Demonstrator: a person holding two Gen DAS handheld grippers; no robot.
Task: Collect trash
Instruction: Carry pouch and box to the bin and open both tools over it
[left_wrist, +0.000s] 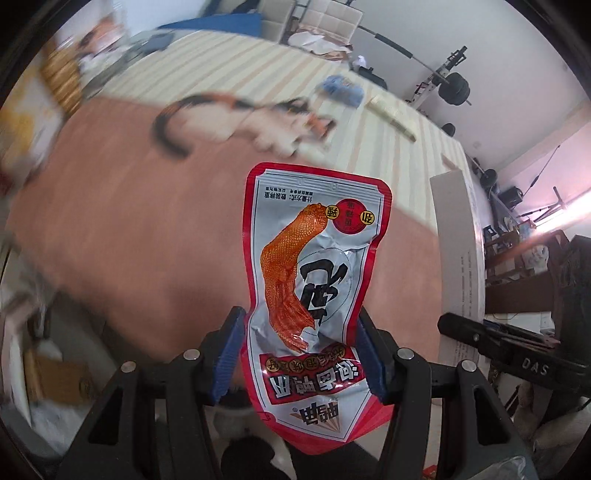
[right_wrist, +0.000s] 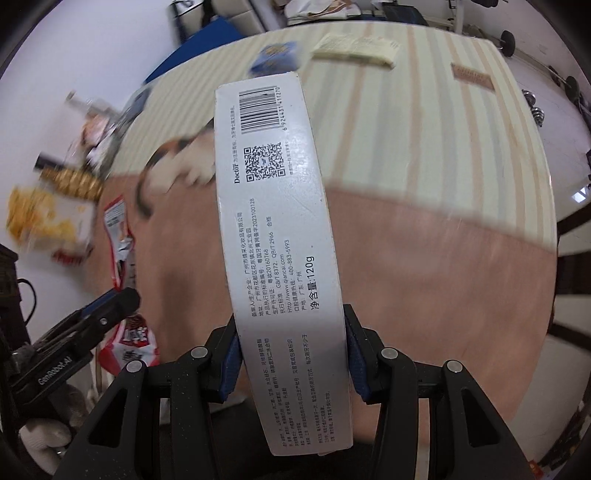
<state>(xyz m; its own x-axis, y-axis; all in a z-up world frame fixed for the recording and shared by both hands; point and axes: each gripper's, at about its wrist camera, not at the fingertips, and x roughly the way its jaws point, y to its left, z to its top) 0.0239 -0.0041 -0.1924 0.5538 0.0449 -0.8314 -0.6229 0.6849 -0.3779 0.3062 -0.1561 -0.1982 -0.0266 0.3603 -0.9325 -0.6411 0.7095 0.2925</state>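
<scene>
My left gripper (left_wrist: 301, 354) is shut on a red and silver snack packet (left_wrist: 314, 280), held upright above the table; the packet also shows in the right wrist view (right_wrist: 119, 236), beside the left gripper (right_wrist: 110, 306). My right gripper (right_wrist: 291, 354) is shut on a long white toothpaste box (right_wrist: 277, 221) with a barcode, held up over the table. The box shows at the right of the left wrist view (left_wrist: 458, 229), with the right gripper (left_wrist: 480, 336) below it.
A calico cat (left_wrist: 251, 122) lies on the table, partly behind the box in the right wrist view (right_wrist: 177, 162). A blue packet (right_wrist: 275, 57), a cream packet (right_wrist: 354, 50) and a yellow snack bag (right_wrist: 48, 218) lie on the striped tablecloth (right_wrist: 424, 129). A gloved hand (right_wrist: 44, 439) holds the left gripper.
</scene>
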